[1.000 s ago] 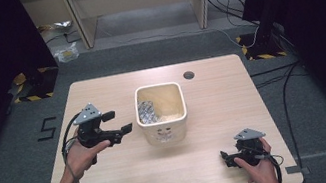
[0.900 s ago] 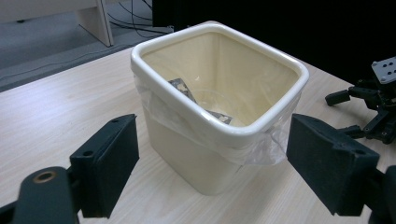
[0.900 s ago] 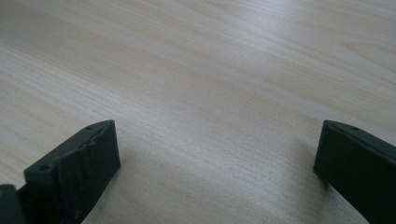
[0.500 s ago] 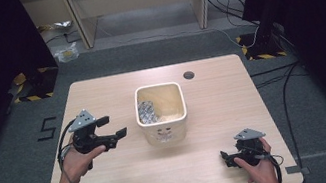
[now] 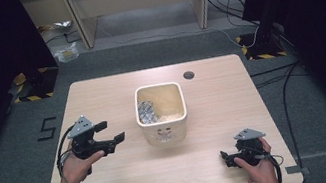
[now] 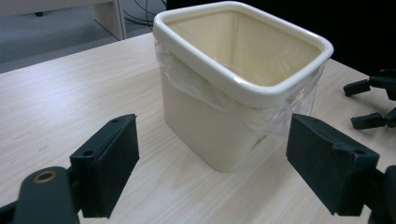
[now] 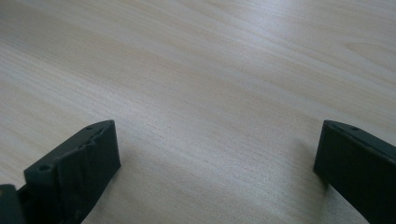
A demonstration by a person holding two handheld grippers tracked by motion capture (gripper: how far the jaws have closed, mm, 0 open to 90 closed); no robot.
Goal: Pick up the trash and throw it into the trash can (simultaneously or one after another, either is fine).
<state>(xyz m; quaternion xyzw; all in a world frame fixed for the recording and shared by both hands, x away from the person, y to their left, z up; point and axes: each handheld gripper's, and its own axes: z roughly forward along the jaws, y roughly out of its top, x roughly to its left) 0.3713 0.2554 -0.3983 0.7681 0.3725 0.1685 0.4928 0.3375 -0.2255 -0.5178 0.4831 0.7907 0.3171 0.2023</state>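
cream bin (image 6: 233, 93), just beyond left claw (image 6: 219, 172)

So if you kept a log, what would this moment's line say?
left tool: open, facing bin | right tool: open, low over table | bin: plastic liner, something silvery inside

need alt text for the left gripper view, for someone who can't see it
A cream square bin with a clear plastic liner folded over its rim stands on a pale wooden table, framed by the left gripper with its black jaws wide open. The right gripper shows at the right edge.
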